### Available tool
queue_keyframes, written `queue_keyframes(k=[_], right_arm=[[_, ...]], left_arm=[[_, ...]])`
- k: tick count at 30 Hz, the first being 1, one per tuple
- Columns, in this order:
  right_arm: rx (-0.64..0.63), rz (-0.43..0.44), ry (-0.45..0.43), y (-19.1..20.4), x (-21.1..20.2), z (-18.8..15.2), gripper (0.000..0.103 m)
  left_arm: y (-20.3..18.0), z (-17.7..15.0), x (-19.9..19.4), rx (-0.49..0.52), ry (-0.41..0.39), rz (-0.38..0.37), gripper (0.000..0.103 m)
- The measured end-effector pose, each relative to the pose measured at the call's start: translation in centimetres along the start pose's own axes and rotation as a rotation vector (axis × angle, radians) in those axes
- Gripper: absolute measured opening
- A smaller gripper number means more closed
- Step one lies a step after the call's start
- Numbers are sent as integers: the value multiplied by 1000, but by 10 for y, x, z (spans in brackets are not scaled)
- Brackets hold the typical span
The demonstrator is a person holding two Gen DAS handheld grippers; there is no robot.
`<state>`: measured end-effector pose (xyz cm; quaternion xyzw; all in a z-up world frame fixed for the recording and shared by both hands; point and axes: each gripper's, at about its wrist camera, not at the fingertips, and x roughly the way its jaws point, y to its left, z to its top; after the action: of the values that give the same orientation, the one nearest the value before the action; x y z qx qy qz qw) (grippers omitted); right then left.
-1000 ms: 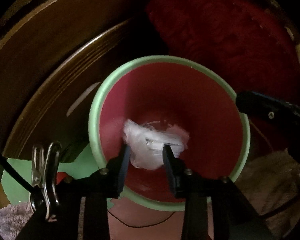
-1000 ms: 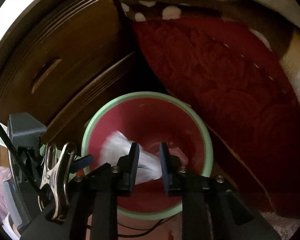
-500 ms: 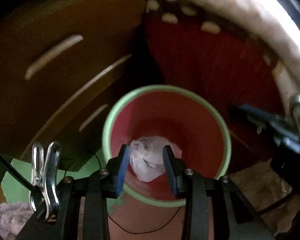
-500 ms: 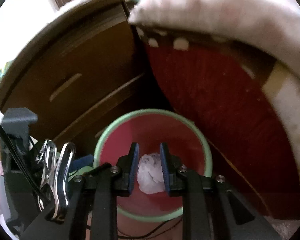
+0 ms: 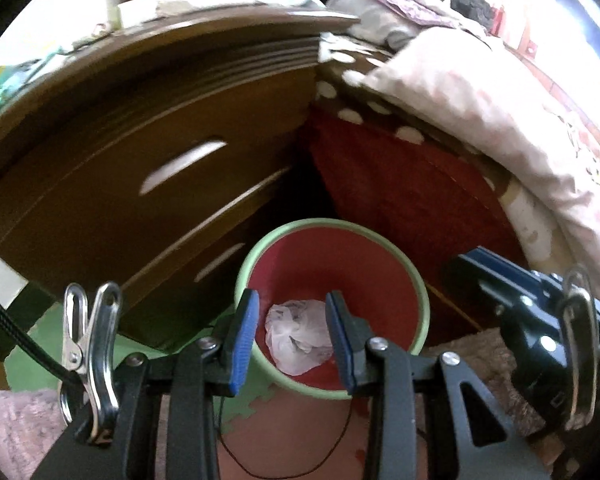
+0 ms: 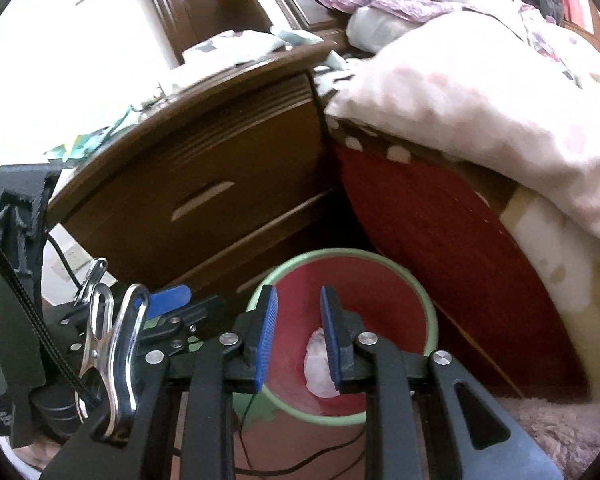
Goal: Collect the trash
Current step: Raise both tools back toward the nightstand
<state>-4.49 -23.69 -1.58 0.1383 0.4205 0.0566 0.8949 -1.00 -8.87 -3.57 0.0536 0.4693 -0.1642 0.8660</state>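
Risen since a second ago: left gripper and right gripper, both above the red bin, jaws narrowly parted, holding nothing. Crumpled white plastic bag at bin's bottom. Beside bin: brown drawer unit and bed's red skirt.
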Motion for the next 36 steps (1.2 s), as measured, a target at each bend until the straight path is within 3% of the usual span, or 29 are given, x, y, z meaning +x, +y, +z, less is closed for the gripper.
queue_keyframes(k=[12,22,29,36], right_arm=[[-4,101,-26,15,-2,8,29],[-63,179,-114,31,-39,45,29],[-124,281,-154,51,-66,76,33],[-169,397,-123,90,-65,107,34]], left_arm=[[28,3,-11,-45,-40,38,36],[48,26,-64,-91,-126,43,36],[75,43,-101,-122,-200,124,40],[114,60,-124,-162,-241,207,44]])
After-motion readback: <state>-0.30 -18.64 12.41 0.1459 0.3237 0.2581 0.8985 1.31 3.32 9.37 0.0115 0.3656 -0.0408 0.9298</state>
